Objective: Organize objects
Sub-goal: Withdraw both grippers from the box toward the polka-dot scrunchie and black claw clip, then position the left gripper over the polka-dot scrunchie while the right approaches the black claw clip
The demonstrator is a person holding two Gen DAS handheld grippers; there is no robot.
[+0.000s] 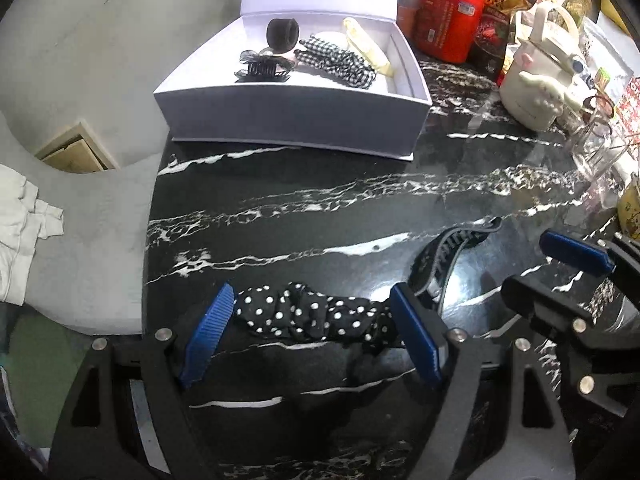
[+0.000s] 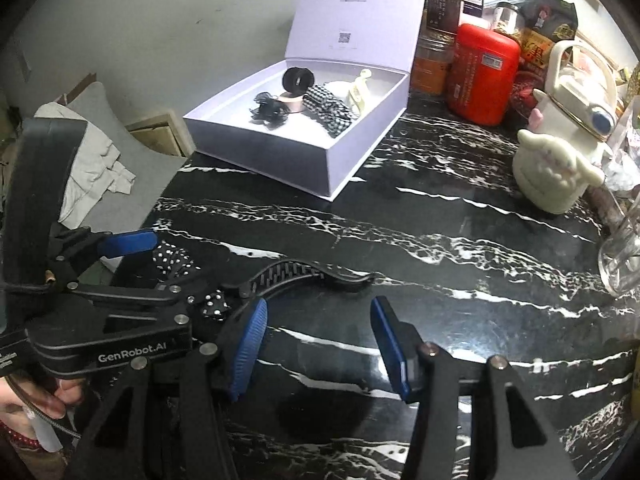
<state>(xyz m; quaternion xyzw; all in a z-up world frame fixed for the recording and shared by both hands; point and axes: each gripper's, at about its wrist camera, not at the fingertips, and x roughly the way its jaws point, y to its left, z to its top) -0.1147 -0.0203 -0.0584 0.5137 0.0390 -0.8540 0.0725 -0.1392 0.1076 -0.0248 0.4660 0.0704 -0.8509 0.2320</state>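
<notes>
1. Straddling the black polka-dot fabric scrunchie (image 1: 308, 314), the left gripper (image 1: 316, 338) stands with its blue pads wide apart, one off each end of the cloth; neither pad looks pressed in, so nothing is gripped yet.
2. Lying flat on the black marble tabletop with white veins (image 1: 320, 208), the scrunchie sits well in front of the open white cardboard box (image 1: 288, 120), on the near side of the table from it.
3. Soft, light and easily crushed, it should bunch up under closing pads; taking it across its thick gathered middle looks safer than pinching a loose frill, which could slip out.
4. Just beside the scrunchie, further from the box's left corner, lies a black curved toothed hair clip (image 2: 304, 274): stiff plastic, thin and slick, best taken across its arched back.
5. The right gripper (image 2: 318, 342) hangs near that clip with its jaws partly open over bare marble, holding nothing.
6. Inside the box already rest a black-and-white checked scrunchie (image 1: 336, 60), a black hair claw (image 1: 262, 68), a black ring-shaped band (image 1: 283, 34) and a pale yellow clip (image 1: 366, 46).
</notes>
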